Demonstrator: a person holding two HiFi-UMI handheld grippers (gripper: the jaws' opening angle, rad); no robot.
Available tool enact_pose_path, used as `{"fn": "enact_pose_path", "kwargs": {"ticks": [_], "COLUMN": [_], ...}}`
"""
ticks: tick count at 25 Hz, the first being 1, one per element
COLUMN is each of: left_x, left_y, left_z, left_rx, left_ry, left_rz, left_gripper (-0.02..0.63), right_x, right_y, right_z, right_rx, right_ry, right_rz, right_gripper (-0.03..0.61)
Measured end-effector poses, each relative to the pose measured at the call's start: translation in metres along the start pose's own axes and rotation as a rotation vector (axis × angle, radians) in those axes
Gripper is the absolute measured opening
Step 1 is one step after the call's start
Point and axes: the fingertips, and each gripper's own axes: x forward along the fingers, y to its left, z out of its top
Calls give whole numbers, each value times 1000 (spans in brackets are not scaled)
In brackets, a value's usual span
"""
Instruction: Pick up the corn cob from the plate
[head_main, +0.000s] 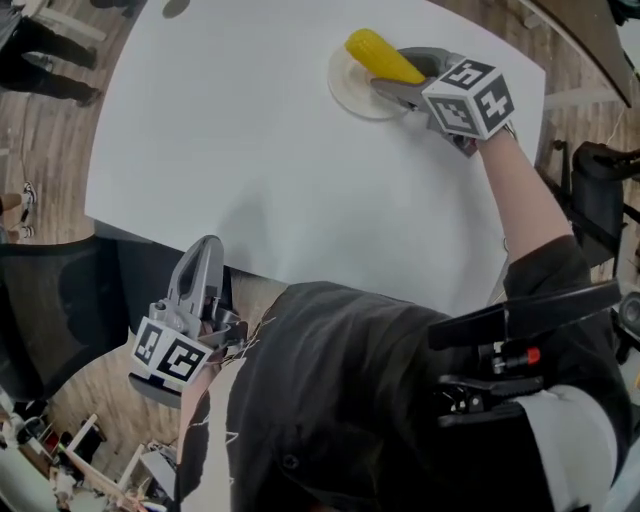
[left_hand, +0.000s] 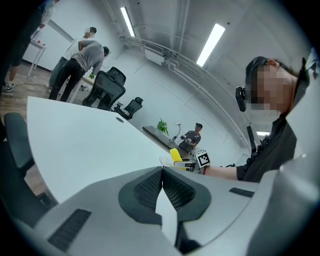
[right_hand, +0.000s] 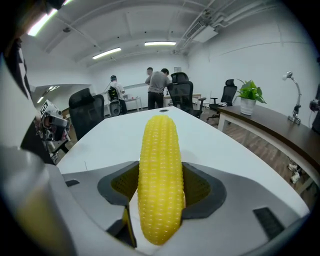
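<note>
Two grippers in frame. Right gripper (head_main: 400, 72) reaches across the white table (head_main: 250, 150) to the plate (head_main: 350, 95). In the right gripper view its jaws stand wide, with the corn cob (right_hand: 159, 150) upright between them. The dark ribbed pads (right_hand: 197, 187) press on both sides of the cob's lower half, so it is gripped. The rounded top of the cob rises well past the fingertips and its lower end sits back inside the jaws. From the head view the corn cob (head_main: 383, 56) lies slanted over the plate's far edge, one end between the fingers and the other beyond them. Contact between cob and plate: cannot tell. Left gripper (head_main: 205, 255) hangs off the near table edge, well apart from the plate. In the left gripper view its jaws (left_hand: 162, 172) meet at the tips with nothing held; the cob (left_hand: 176, 156) shows far ahead of them.
</note>
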Motion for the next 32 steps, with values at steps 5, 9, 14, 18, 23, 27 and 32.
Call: {"fn": "enact_pose_path", "kwargs": {"ticks": [5, 9, 14, 18, 23, 27, 32], "left_x": [-3, -7, -35, -55, -81, -96, -117], "left_y": [-19, -42, -38, -52, -64, -76, -85], "left_z": [-1, -1, 9, 9, 12, 4, 1], "left_rx": [-19, 33, 80, 107, 141, 167, 121], "left_ry": [-4, -21, -35, -19, -65, -75, -131], "left_rz": [-124, -179, -143, -194, -258, -287, -340], "left_gripper": [14, 13, 14, 14, 14, 14, 14], "right_x": [-19, -49, -66, -80, -87, -93, -108], "right_y": [24, 52, 100, 147, 204, 249, 301], "right_z": [-4, -25, -33, -33, -26, -28, -25], "right_rx": [160, 240, 314, 325, 387, 430, 364], "right_ry": [-52, -89, -123, -160, -253, -300, -316], "right_rz": [-123, -163, -179, -181, -181, -175, -211], "right_gripper": [259, 259, 259, 259, 259, 259, 259]}}
